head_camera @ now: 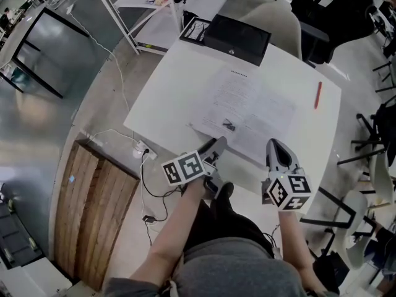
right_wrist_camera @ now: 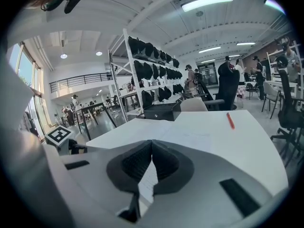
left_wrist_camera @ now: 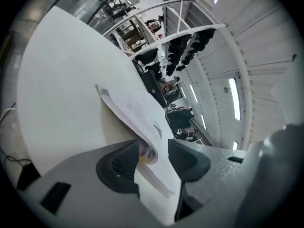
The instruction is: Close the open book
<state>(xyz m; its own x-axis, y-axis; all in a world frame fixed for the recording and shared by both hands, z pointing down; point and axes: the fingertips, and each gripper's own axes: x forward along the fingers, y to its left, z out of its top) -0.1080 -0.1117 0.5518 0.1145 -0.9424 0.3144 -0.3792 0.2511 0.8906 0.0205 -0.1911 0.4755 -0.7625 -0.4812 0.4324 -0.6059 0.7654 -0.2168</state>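
Two grippers, one book, one pen and one black box on one white table. The book lies open and flat in the middle of the table, pages up. Its spread runs broadly across in front of the person, and its near edge slants from far on the left to nearer on the right. The red pen sits well apart from it at the right, and the black box is at the far edge.

Left gripper is at the near-left corner of the book, tilted in toward it, bare forearm stretched forward from below. Look along it: the left gripper has its jaws spread, and a curled bunch of the book's pages stands right between them, lifted off the table.

Right gripper is at the book's near-right edge, pointing away from the person. Its own view shows the right gripper with pads pressed together at the tips and white paper showing through the gap below them. The open page, the pen and the box lie beyond.
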